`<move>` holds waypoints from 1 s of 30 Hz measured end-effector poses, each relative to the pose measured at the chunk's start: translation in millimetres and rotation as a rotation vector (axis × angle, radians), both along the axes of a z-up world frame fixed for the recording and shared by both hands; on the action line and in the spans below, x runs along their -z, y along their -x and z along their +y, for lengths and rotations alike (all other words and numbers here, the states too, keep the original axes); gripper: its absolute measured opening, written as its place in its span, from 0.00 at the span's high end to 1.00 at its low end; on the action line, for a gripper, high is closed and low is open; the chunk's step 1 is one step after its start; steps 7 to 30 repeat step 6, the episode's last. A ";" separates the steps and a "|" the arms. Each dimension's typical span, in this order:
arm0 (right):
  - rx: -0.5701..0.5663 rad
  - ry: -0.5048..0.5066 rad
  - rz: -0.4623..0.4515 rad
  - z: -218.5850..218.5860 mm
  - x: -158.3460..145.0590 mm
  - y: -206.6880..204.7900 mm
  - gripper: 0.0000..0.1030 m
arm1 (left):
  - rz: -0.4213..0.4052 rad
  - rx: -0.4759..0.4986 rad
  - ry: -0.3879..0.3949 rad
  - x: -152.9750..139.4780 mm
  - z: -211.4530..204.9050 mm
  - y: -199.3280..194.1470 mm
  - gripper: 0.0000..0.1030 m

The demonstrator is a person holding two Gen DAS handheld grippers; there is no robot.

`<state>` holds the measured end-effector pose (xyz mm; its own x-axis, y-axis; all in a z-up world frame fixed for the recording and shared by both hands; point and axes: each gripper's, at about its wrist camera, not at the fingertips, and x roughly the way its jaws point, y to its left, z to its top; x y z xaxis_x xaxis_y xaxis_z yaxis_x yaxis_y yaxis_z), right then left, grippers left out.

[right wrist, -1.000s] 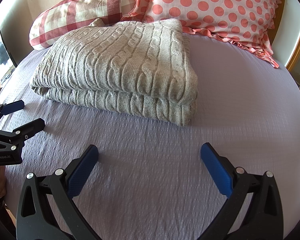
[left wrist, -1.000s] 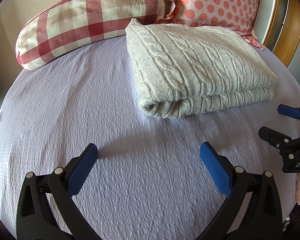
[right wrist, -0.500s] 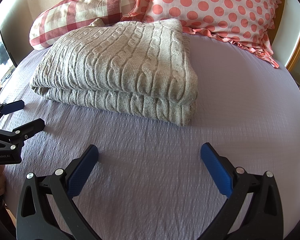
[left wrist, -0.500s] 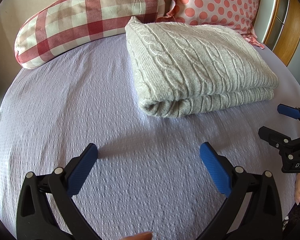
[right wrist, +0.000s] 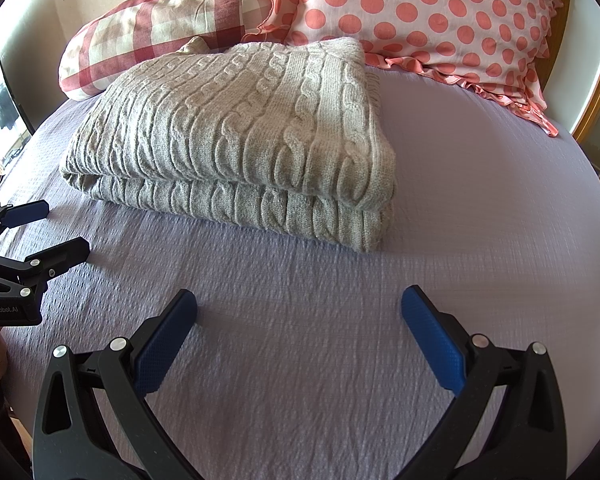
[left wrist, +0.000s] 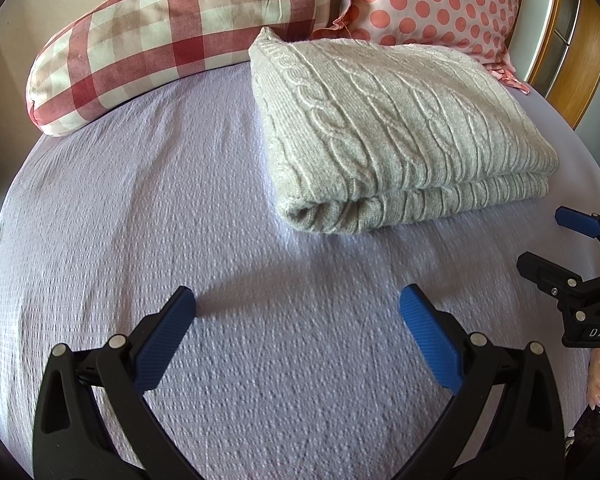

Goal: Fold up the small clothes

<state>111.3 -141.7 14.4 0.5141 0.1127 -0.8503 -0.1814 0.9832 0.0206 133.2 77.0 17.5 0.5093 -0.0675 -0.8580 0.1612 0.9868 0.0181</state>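
Note:
A grey cable-knit sweater [left wrist: 396,132] lies folded in a thick rectangle on the lilac bedspread [left wrist: 148,208]; it also shows in the right wrist view [right wrist: 244,144]. My left gripper [left wrist: 298,300] is open and empty, low over the bedspread, short of the sweater's near left corner. My right gripper [right wrist: 299,302] is open and empty, in front of the sweater's near edge. Each gripper shows at the edge of the other's view: the right gripper [left wrist: 548,236] and the left gripper [right wrist: 58,230], both open.
A red-checked pillow [left wrist: 160,36] and a pink polka-dot pillow [left wrist: 432,0] lean at the head of the bed behind the sweater. A wooden bed frame [left wrist: 564,60] runs along the right side. The bedspread [right wrist: 480,208] extends to the sweater's right.
Nothing has visibly changed apart from a slight drift of both views; both grippers stay open in front of the folded sweater.

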 end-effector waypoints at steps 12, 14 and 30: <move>0.000 0.000 0.000 0.3 0.1 -0.3 0.01 | -0.011 -0.001 0.000 0.1 -0.4 1.0 0.02; 0.000 0.000 0.000 0.3 0.1 -0.3 0.01 | -0.011 -0.001 0.000 0.1 -0.4 1.0 0.02; 0.000 0.000 0.000 0.3 0.1 -0.3 0.01 | -0.011 -0.001 0.000 0.1 -0.4 1.0 0.02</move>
